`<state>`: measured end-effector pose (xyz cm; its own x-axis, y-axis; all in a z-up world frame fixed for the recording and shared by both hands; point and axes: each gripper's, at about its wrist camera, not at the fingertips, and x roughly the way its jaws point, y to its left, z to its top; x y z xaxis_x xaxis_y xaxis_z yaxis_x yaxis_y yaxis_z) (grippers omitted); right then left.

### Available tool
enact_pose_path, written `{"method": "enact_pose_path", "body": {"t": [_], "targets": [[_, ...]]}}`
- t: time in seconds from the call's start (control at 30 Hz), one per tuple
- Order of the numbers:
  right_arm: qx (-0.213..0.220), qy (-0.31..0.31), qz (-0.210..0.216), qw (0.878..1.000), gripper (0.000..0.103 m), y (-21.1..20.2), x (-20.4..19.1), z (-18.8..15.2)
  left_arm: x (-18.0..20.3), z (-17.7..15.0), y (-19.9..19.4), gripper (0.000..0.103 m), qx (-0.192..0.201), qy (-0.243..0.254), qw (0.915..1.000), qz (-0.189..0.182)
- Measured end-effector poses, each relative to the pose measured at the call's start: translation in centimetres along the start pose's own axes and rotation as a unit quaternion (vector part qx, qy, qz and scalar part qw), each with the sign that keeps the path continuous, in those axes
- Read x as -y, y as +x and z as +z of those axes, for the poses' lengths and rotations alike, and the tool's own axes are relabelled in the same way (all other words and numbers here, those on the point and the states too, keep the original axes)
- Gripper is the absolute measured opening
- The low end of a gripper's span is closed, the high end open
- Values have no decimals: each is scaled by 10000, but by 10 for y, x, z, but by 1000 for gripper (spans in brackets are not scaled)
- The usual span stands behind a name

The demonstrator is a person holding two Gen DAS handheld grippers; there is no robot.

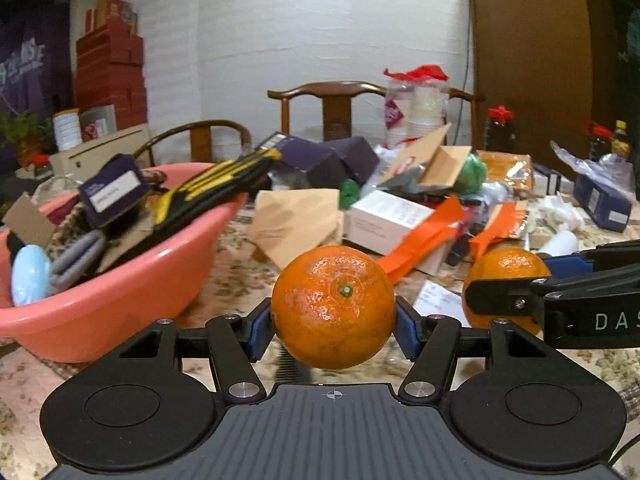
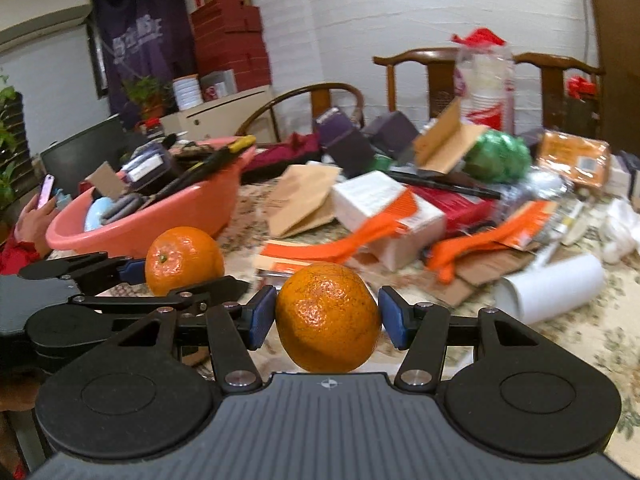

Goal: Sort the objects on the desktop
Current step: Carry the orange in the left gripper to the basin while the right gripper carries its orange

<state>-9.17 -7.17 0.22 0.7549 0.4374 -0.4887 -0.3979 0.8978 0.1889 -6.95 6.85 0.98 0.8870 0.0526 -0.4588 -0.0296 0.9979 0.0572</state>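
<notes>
My left gripper (image 1: 334, 322) is shut on an orange (image 1: 334, 306), stem facing me, held above the table. My right gripper (image 2: 328, 318) is shut on a second orange (image 2: 328, 316), though a thin gap shows at its right pad. In the left wrist view the right gripper (image 1: 532, 280) comes in from the right with its orange (image 1: 506, 276). In the right wrist view the left gripper (image 2: 176, 276) sits at the left with its orange (image 2: 184, 260). A pink basin (image 1: 120, 280) full of sorted items stands to the left; it also shows in the right wrist view (image 2: 160, 220).
A heap of clutter covers the table behind: white box (image 2: 384, 208), orange strips (image 2: 480, 240), cardboard pieces (image 1: 296, 224), purple boxes (image 1: 320, 160), a green bag (image 2: 498, 156), a white roll (image 2: 556, 288). Wooden chairs (image 1: 340, 108) stand behind. A seated person's hand holding a phone (image 2: 40, 200) is at left.
</notes>
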Motion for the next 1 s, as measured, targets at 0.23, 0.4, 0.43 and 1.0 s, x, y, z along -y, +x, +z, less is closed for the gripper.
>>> {"method": "enact_pose_path", "body": {"t": [0.23, 0.4, 0.43, 1.0], "targets": [[-51, -177, 132, 9997, 61, 7, -22, 5, -19, 1, -9, 63, 94, -79, 9998, 161], [-46, -258, 221, 9994, 61, 9, -35, 9, -28, 3, -14, 63, 162, -97, 9995, 249], [-42, -274, 239, 9993, 61, 10, -37, 10, -29, 4, -16, 63, 178, -104, 9994, 284], [83, -404, 508, 9979, 61, 12, -64, 31, -59, 21, -32, 63, 355, -192, 9980, 480]]}}
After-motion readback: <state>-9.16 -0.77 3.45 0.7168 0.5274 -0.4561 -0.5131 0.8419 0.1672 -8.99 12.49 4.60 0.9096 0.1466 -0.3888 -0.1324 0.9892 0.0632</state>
